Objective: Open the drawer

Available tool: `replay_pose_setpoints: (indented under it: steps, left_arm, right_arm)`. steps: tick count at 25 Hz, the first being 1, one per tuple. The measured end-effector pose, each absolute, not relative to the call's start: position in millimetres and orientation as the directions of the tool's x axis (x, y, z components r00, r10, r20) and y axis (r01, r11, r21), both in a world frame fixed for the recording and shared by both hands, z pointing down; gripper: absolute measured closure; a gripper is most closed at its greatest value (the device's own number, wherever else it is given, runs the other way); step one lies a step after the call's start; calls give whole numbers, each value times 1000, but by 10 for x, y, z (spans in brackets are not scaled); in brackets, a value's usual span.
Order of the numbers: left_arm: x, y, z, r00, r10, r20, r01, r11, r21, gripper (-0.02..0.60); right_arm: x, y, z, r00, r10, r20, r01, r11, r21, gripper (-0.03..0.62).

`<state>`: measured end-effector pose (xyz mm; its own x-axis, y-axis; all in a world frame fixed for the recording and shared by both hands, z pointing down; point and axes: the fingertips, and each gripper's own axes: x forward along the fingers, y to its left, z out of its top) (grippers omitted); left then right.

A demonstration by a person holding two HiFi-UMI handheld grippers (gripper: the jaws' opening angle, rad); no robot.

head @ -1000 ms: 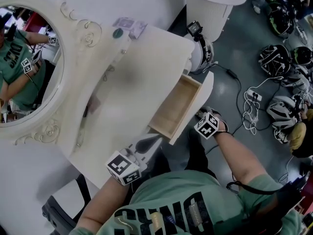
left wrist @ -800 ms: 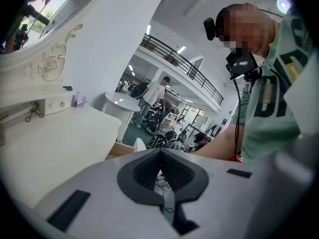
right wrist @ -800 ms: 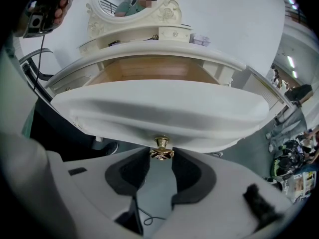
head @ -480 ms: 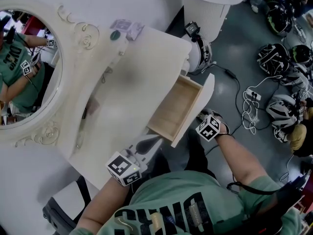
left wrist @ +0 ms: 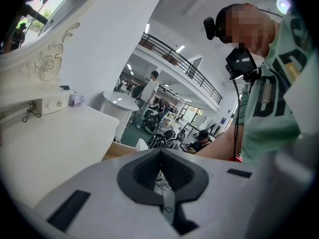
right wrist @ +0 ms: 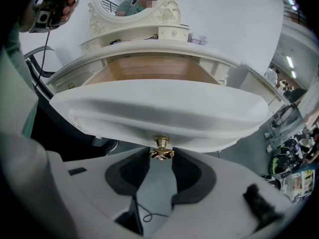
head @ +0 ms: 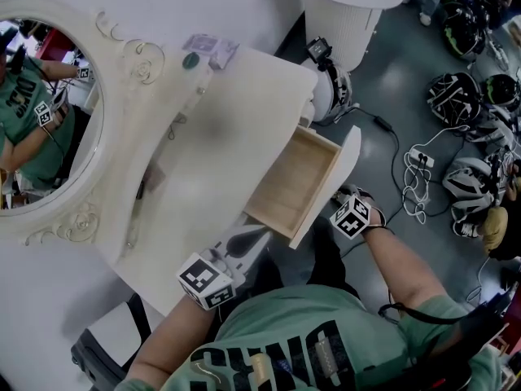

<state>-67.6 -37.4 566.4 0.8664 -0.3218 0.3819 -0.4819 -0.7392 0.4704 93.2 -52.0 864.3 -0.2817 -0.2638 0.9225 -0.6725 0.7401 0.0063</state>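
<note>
The white vanity's drawer (head: 291, 184) stands pulled out, its wooden inside bare. Its curved white front (right wrist: 159, 111) carries a small gold knob (right wrist: 161, 152). My right gripper (right wrist: 160, 159) points steeply down at that front and is shut on the knob, a dark pad on either side of it. In the head view the right gripper (head: 342, 200) sits just off the drawer front's (head: 337, 173) lower end. My left gripper (head: 247, 237) lies by the vanity top's near edge, left of the drawer; its pads (left wrist: 149, 166) meet at the tips with nothing between them.
An oval mirror (head: 49, 112) in an ornate frame backs the vanity top (head: 220, 137). Small items (head: 213, 47) sit at its far end. A round white stand (head: 346, 10) is beyond. Helmets (head: 456, 96), a power strip and cables (head: 419, 161) litter the floor at right.
The drawer has slid a little further out toward the lower right, and the right gripper has moved with it. The left gripper has stayed put.
</note>
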Motion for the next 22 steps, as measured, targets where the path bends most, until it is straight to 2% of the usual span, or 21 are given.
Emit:
replay_pose_setpoints:
  steps: [22]
  left_arm:
    - [-623,-385,5656,869,-315,382,-477,-740,475,572]
  right_arm:
    - [1055,-396,8632,-277,-266,923,-682,732,6,453]
